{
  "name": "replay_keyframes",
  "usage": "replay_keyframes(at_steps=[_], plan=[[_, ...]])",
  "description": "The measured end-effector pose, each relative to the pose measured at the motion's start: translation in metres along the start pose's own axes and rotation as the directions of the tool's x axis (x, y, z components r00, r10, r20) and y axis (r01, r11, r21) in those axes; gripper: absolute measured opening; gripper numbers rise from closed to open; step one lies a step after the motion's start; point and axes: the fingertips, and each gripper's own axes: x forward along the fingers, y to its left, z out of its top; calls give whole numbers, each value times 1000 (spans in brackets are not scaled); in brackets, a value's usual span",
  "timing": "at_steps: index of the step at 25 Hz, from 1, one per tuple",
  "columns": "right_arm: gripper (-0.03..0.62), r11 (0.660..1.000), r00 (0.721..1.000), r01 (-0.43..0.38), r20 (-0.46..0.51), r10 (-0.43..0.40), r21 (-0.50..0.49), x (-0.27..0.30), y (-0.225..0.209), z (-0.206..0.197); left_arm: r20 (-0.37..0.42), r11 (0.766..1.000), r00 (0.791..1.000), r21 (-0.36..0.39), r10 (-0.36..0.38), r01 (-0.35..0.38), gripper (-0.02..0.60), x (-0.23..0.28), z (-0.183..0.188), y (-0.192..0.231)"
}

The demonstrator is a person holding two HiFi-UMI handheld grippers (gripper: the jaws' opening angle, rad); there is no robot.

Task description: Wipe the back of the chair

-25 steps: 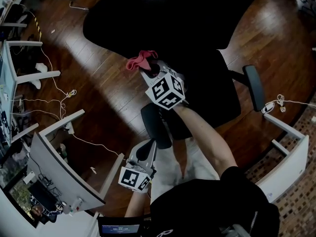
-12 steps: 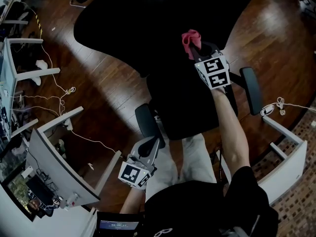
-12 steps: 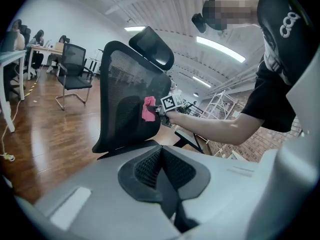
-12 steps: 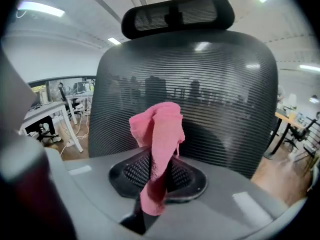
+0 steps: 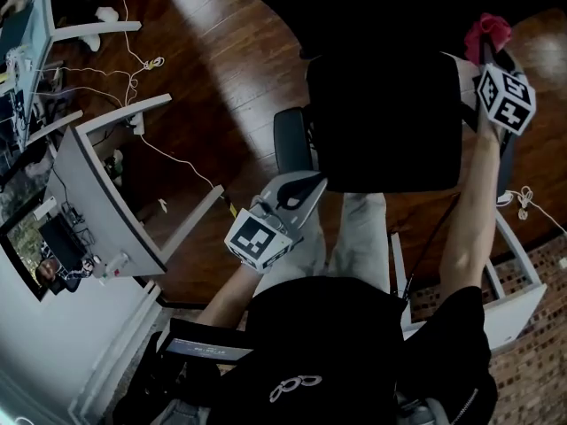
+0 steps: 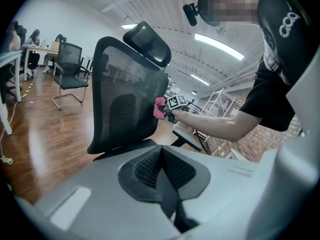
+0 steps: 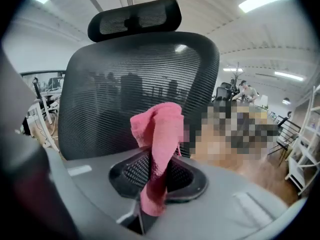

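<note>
The black mesh office chair [image 6: 125, 101] stands in front of me, its seat [image 5: 381, 122] below my head camera and its headrest [image 7: 134, 18] on top. My right gripper [image 5: 488, 53] is shut on a pink cloth [image 7: 159, 134]. It holds the cloth [image 5: 487, 32] at the right edge of the chair back [image 7: 145, 84]. In the left gripper view the cloth [image 6: 159, 107] rests against that edge. My left gripper [image 5: 297, 189] hangs low near my lap beside the left armrest [image 5: 288, 140]. It is shut [image 6: 162, 170] with nothing in it.
White desks [image 5: 97, 193] stand at the left, with cables [image 5: 146, 60] lying on the wooden floor. A white frame [image 5: 514, 299] stands at the right. More chairs [image 6: 67, 69] and seated people are far behind, and metal shelving [image 6: 215, 101] stands beyond my arm.
My right gripper has carried the pink cloth from the left side of the chair back across to its right edge. The left gripper has stayed low near my lap.
</note>
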Motion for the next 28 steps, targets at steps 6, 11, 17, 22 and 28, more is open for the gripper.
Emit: replay_keyframes(at_steps=[6,11,17,22,28], plan=[[49,996,998,-64,24,66,-67,5,45,34,8,1000,1000,-5,-1,1,-12,2,13,7],[49,973,978,-186,71,197,-136,-3,137,60,16,1000,1000,-11,-4,4,-12,-7,7,12],[49,915,923,-335,118,367,-224,-17,266,89,39,1000,999,-19,1,0,-12,-29,-1,26],[49,850,866,-450,98,491,-275,-22,350,97,49,999,999,-40,24,-22,-12,-45,-9,33],[49,801,832,-509,58,551,-315,-23,402,102,58,997,997,-58,47,-44,-12,-65,-18,43]])
